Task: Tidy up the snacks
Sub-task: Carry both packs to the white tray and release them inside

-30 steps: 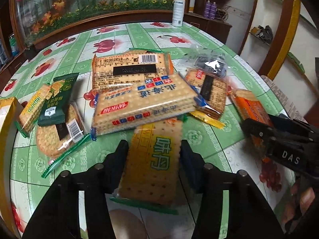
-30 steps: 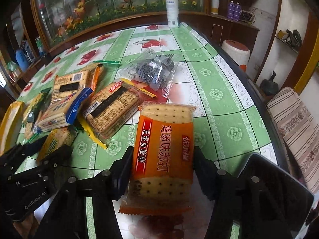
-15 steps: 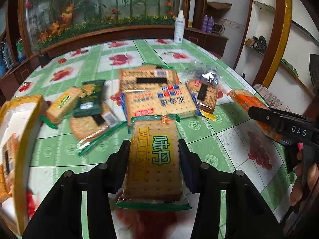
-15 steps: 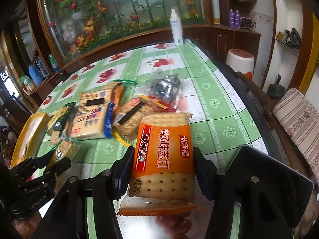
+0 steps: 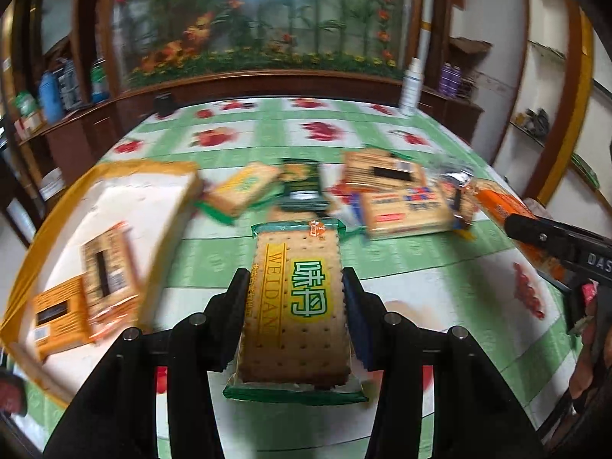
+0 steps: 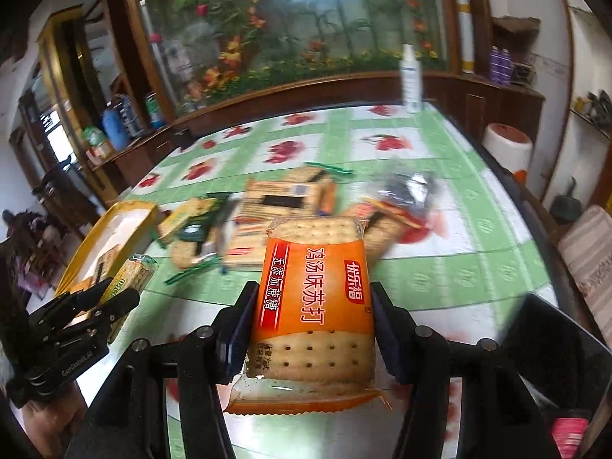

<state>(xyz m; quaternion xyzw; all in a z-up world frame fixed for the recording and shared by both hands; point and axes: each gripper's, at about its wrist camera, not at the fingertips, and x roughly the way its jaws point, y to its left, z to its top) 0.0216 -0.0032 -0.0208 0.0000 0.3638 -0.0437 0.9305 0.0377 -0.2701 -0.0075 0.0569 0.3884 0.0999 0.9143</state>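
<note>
My left gripper (image 5: 294,287) is shut on a yellow-and-green cracker pack (image 5: 296,306) and holds it above the table. My right gripper (image 6: 311,298) is shut on an orange cracker pack (image 6: 313,298), also lifted. A yellow-rimmed tray (image 5: 126,176) lies at the left in the left wrist view, with orange packs (image 5: 88,298) in it; it also shows in the right wrist view (image 6: 130,214). Several loose cracker packs (image 5: 401,206) lie mid-table. The right gripper shows at the right edge of the left wrist view (image 5: 562,244); the left gripper shows low left in the right wrist view (image 6: 114,294).
The round table has a green-and-white fruit-print cloth (image 5: 287,130). A white spray bottle (image 6: 411,80) stands at its far edge. A dark-green packet (image 5: 304,187) and a clear wrapper (image 6: 405,187) lie among the snacks. A striped cushion (image 6: 589,256) is off the table's right side.
Both grippers rose and swung left with their packs held. The tray came into fuller view at the left, and the snack pile now sits farther away.
</note>
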